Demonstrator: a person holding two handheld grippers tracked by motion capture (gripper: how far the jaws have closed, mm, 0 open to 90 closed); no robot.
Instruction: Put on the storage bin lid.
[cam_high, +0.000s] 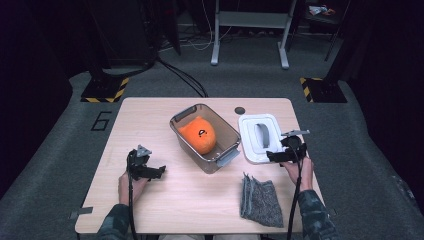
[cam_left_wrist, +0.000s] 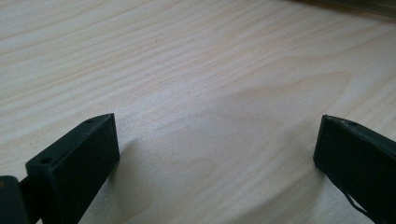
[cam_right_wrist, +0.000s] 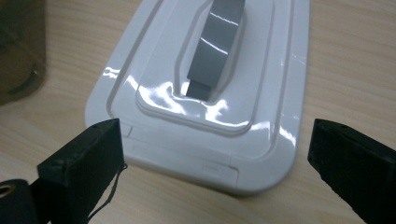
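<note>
The lid (cam_high: 257, 138) lay flat on the table (cam_high: 150, 115), near its right edge and just right of the bin (cam_high: 206, 136). It was white, glossy plastic, a rectangle with rounded corners, stepped in raised bands toward a sunken middle. A grey handle (cam_high: 261, 135) arched over that hollow, running along the lid's length. In the right gripper view the lid (cam_right_wrist: 205, 88) caught bright glints of light, and the handle (cam_right_wrist: 217, 44) showed as a smooth grey strap dipping into the recess.

The right gripper (cam_high: 279, 155) hung at the lid's near end, its jaws wide apart and holding nothing; in its own view the right gripper (cam_right_wrist: 215, 144) pointed along the lid, whose near edge lay between the two jaws. Whether they touched the lid could not be told.

The left gripper (cam_high: 155, 172) rested low over bare wood at the left of the table, well apart from the lid. Its jaws stood wide too, empty, with only wood grain between them in the left gripper view (cam_left_wrist: 217, 135).

The bin was clear and open, with an orange plush (cam_high: 198, 134) inside. A grey cloth (cam_high: 260, 199) lay folded on the table near the right hand (cam_high: 299, 170).
</note>
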